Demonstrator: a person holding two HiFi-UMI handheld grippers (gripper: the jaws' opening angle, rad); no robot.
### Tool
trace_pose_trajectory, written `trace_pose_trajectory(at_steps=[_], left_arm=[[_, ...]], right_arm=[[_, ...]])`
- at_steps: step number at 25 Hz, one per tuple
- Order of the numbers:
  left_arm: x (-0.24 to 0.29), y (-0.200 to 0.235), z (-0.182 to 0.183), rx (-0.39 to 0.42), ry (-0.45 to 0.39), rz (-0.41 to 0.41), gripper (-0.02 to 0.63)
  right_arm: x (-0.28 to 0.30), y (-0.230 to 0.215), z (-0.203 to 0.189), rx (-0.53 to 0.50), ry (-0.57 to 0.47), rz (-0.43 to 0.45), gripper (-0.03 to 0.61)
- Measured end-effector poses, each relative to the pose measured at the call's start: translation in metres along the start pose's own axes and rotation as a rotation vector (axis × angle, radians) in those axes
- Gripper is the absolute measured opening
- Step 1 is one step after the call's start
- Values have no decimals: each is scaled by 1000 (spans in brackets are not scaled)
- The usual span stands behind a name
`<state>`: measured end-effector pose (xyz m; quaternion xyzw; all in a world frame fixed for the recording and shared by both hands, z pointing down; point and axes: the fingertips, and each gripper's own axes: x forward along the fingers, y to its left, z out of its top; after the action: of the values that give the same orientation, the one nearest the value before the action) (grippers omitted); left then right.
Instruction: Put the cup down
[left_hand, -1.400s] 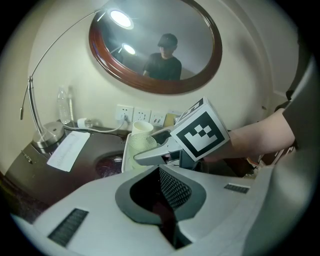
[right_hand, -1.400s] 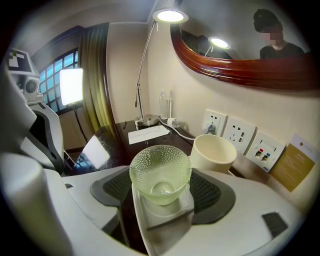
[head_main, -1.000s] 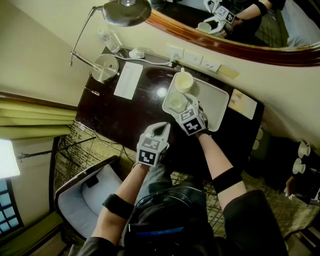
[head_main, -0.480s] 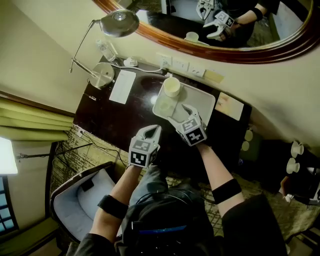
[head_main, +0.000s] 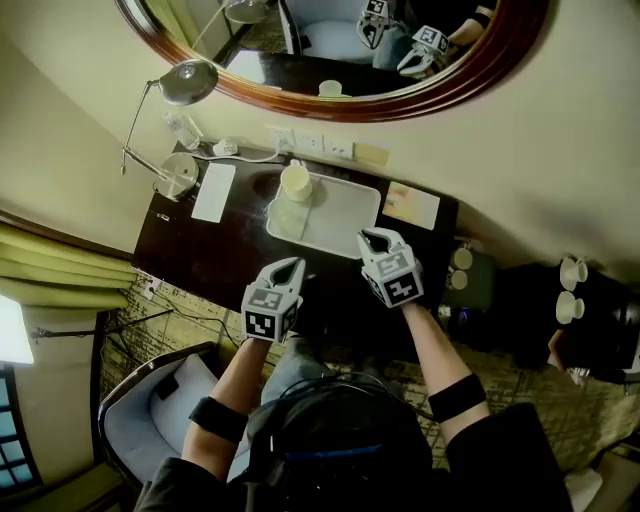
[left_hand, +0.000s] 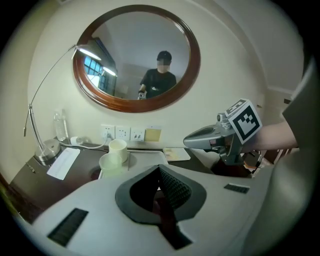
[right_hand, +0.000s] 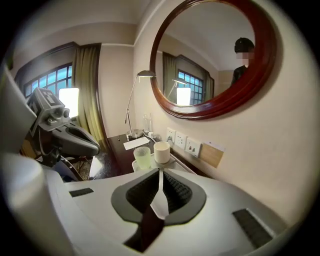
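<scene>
A pale green glass cup (head_main: 287, 216) stands upright on the white tray (head_main: 345, 222), next to a white cup (head_main: 295, 181). My right gripper (head_main: 372, 240) hangs off the tray's near right corner, apart from both cups. Its jaws have just been closing with nothing between them, and they are shut. The right gripper view shows the green cup (right_hand: 142, 157) and the white cup (right_hand: 161, 151) beyond its gripper (right_hand: 160, 172). Shut and empty, my left gripper (head_main: 290, 265) hovers over the desk's near edge. Its own view shows the cups (left_hand: 113, 156) well ahead.
A desk lamp (head_main: 185, 84) with a round base, a water bottle (head_main: 180, 128), a white card (head_main: 212, 192) and wall sockets (head_main: 310, 145) line the dark desk's back and left. A round mirror (head_main: 330, 50) hangs above. A leaflet (head_main: 410, 207) lies right of the tray. An armchair (head_main: 150, 410) stands lower left.
My right gripper has left the green cup on the tray, drawn back towards me and shut. The left gripper has also pulled back and risen.
</scene>
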<state>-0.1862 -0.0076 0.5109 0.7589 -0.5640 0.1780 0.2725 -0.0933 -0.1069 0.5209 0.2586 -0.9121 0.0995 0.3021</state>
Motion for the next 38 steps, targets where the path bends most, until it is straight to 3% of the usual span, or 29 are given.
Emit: trace_pose_trajectory(at_steps=[6,18,27,38], left_arm=[[22,-56,4,45,5,-63,2],[65,-128,10,142,15,-149,2],[59,-147,12,206,16,-190,2],[55,-135,-1,142,49,-173,2]], right_arm=[[-71,-46,-44,80,-14,-125,6],[-162,-86,-118,302,-50,-273,6],[-174,-81,-134,392,-73,-283,6],[-165,-64,-131,367,-51,-229,7]])
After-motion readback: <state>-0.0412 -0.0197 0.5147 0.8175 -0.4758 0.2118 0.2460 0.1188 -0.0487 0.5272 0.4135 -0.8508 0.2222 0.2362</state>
